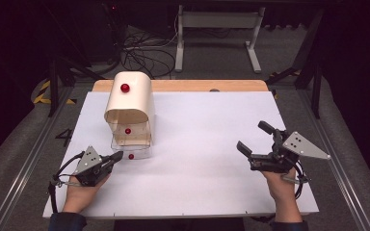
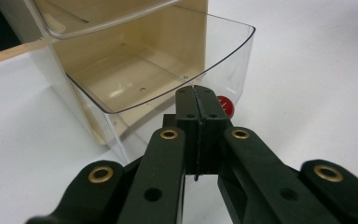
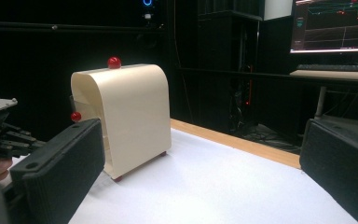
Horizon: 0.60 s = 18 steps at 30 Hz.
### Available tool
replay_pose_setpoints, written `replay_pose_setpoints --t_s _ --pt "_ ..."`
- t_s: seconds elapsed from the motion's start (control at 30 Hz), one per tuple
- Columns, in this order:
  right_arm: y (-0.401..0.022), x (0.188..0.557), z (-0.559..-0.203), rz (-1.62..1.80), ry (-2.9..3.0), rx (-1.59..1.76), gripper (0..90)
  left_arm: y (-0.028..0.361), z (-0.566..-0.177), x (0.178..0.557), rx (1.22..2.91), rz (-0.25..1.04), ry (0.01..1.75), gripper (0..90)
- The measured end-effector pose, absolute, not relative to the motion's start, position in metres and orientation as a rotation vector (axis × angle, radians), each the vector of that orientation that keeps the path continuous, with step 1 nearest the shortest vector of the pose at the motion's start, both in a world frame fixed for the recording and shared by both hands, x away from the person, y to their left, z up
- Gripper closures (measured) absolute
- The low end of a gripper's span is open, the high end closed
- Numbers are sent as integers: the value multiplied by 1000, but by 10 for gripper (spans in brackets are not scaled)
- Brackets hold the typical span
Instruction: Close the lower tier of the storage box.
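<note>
A cream cabinet with a rounded top and a red knob stands at the table's left. Two clear drawers stick out of its front; the lower drawer is pulled out and holds nothing. My left gripper is shut, its tips pressed together with nothing between them. They sit just in front of that drawer, with its red knob beside them on the right. My right gripper rests at the right of the table, wide open, pointing at the cabinet from far off.
A white sheet covers the table, with a wooden strip along the far edge. Cables and a white desk frame lie on the floor beyond. A lit monitor stands behind the table in the right gripper view.
</note>
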State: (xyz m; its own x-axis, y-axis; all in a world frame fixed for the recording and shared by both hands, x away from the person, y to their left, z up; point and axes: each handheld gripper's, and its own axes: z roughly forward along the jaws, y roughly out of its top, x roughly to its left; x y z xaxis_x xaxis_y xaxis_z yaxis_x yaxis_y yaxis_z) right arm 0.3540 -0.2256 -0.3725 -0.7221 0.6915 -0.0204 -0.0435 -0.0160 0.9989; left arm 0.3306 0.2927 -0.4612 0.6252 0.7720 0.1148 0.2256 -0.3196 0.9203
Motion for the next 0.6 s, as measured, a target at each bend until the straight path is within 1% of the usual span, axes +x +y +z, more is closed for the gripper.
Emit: replay_pose_setpoints --t_s 0.6 --pt "-226 354 -373 1782 1731 672 5 295 -462 336 1836 693 824 895"
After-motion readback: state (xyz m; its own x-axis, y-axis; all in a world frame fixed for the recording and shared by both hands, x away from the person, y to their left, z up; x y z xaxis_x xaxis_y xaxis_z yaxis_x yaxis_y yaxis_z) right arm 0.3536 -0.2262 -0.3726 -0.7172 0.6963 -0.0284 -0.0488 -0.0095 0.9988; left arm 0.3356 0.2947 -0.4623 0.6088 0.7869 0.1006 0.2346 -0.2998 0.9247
